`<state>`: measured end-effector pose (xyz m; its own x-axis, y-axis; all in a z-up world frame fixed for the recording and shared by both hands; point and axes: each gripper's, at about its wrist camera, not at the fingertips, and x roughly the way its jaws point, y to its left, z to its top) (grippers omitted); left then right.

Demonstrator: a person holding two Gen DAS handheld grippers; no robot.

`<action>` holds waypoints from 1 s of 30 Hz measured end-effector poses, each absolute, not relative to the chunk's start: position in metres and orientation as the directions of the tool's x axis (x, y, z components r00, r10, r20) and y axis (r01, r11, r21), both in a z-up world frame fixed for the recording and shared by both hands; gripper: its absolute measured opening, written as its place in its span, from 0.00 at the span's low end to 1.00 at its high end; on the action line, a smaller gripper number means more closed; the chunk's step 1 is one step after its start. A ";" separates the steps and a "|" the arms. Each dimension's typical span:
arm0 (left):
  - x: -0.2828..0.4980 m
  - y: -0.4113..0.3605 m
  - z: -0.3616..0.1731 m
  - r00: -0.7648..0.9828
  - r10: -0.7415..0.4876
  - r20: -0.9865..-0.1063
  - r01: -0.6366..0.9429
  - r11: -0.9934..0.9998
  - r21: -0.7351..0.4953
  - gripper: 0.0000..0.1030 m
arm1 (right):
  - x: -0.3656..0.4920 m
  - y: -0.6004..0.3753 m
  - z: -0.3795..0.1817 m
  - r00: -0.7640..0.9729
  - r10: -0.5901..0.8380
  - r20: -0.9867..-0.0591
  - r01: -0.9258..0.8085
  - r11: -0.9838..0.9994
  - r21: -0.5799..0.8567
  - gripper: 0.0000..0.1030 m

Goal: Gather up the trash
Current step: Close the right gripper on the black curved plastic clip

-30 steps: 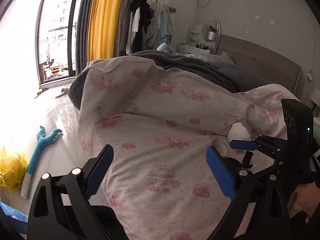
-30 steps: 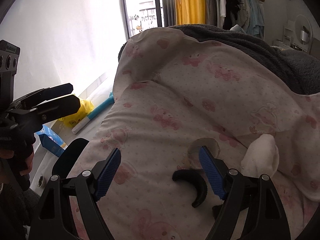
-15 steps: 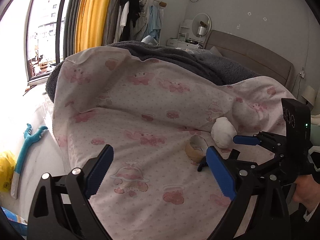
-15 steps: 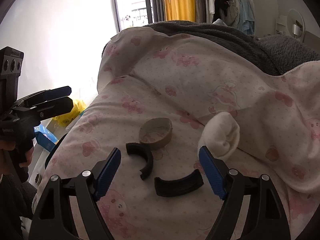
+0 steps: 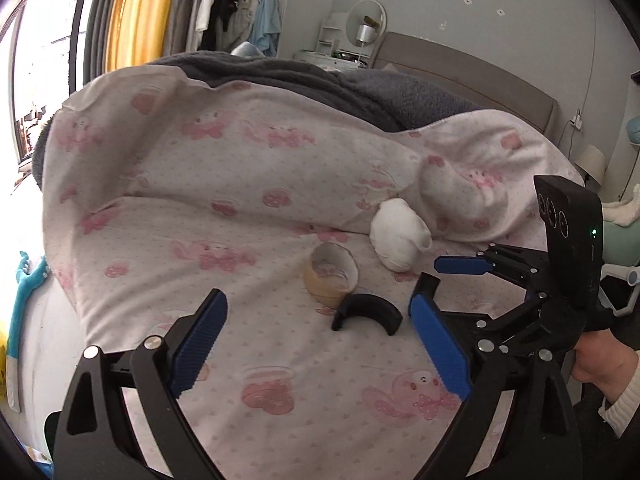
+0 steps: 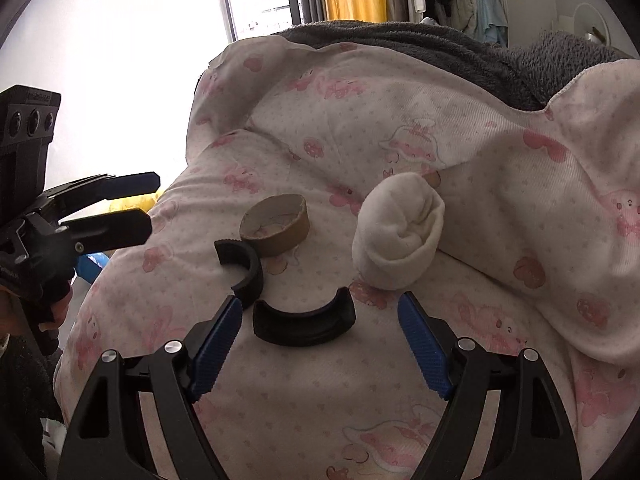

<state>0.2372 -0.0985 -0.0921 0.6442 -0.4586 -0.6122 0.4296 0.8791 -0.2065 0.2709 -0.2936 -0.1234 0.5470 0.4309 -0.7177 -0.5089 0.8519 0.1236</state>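
Note:
On the pink-patterned bedsheet (image 6: 500, 152) lie a brown cardboard tape core (image 6: 276, 226), two black half-ring pieces (image 6: 305, 322) (image 6: 243, 266) and a rolled white sock (image 6: 398, 236). My right gripper (image 6: 320, 326) is open and empty, its fingers either side of the nearer black half-ring. My left gripper (image 5: 318, 326) is open and empty, hovering left of the tape core (image 5: 331, 274), one black half-ring (image 5: 367, 312) and the sock (image 5: 398, 236). Each gripper shows in the other's view: the right (image 5: 460, 266), the left (image 6: 132, 200).
A grey blanket (image 5: 320, 80) lies behind the pink sheet, with the headboard (image 5: 472, 68) beyond. A teal toy (image 5: 24, 296) and a yellow bag (image 6: 136, 202) lie on the floor to the left. Clothes hang by the curtains (image 5: 232, 12).
Both grippers have moved forward and closer to the trash on the sheet. The right gripper now straddles the nearer black half-ring. Both stay open.

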 end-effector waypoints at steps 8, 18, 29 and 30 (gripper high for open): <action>0.239 -0.121 -0.105 0.601 -0.468 -0.647 0.471 0.862 -0.186 0.85 | 0.268 -0.295 -0.133 0.518 0.455 -0.724 -0.533 0.834 0.143 0.67; 0.245 -0.138 -0.117 0.572 -0.470 -0.673 0.483 0.855 -0.188 0.79 | 0.271 -0.295 -0.136 0.500 0.469 -0.728 -0.543 0.825 0.157 0.48; 0.253 -0.152 -0.127 0.546 -0.456 -0.703 0.488 0.855 -0.176 0.67 | 0.271 -0.317 -0.125 0.526 0.454 -0.719 -0.513 0.844 0.158 0.47; 0.254 -0.154 -0.128 0.542 -0.452 -0.708 0.487 0.856 -0.173 0.66 | 0.272 -0.320 -0.124 0.530 0.455 -0.716 -0.509 0.846 0.161 0.47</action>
<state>0.2538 -0.1535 -0.1285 0.5425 -0.4521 -0.7081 0.4870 0.8560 -0.1734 0.2715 -0.3200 -0.1240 0.5295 0.4550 -0.7160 -0.5091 0.8455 0.1608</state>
